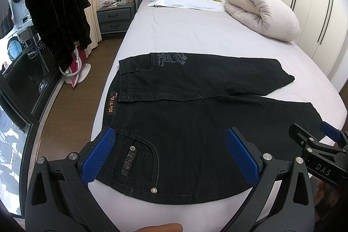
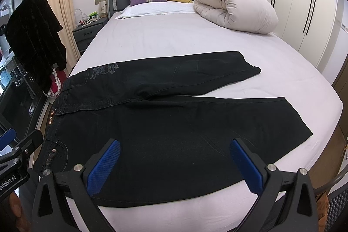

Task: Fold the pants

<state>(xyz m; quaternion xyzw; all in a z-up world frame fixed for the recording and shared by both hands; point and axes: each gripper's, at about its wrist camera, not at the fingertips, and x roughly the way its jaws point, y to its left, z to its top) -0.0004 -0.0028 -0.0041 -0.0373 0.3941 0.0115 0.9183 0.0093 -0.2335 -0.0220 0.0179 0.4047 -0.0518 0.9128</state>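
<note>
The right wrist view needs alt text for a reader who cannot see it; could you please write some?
A pair of black denim pants lies flat on a bed's pale lilac sheet, waistband left, legs splayed right. The right claw hovers open over the near leg. Behind are a rolled cream duvet and purple and yellow cushions.

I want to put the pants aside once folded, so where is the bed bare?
Bare sheet lies between the black pants and the pillows, left of the rolled duvet. A narrower strip runs past the leg hems. The near edge is crowded.
</note>
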